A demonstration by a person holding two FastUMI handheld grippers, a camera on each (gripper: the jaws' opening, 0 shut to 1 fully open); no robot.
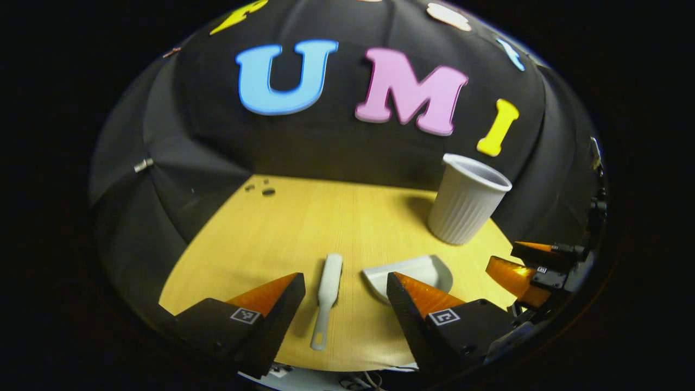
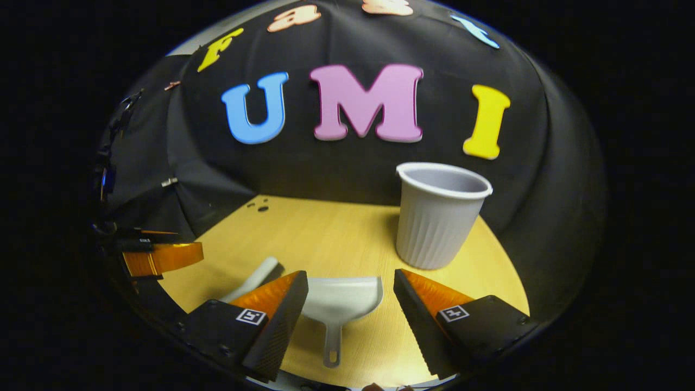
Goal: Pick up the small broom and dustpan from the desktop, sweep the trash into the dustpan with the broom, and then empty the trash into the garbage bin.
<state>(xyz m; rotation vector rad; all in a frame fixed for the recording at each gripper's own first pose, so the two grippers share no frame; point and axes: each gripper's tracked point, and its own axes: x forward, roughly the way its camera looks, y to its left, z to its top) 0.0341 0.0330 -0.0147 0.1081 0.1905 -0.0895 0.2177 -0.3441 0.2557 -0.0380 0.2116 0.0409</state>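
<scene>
In the left gripper view, the small white broom (image 1: 327, 296) lies flat on the yellow desktop (image 1: 304, 222), handle toward me, between the open fingers of my left gripper (image 1: 345, 278), which hovers above it without touching. The white dustpan (image 1: 421, 270) lies just right of the broom. In the right gripper view, the dustpan (image 2: 341, 301) lies handle toward me under my open right gripper (image 2: 350, 273), and the broom (image 2: 254, 279) pokes out behind its left finger. Small dark bits of trash (image 1: 265, 190) (image 2: 260, 207) lie at the far left corner. The white ribbed garbage bin (image 1: 467, 202) (image 2: 438, 217) stands upright at the back right.
My right gripper (image 1: 524, 263) shows at the right edge of the left gripper view, and my left gripper (image 2: 155, 247) at the left edge of the right gripper view. Black cloth walls close the desktop at the back and sides. The near table edge runs just under the fingers.
</scene>
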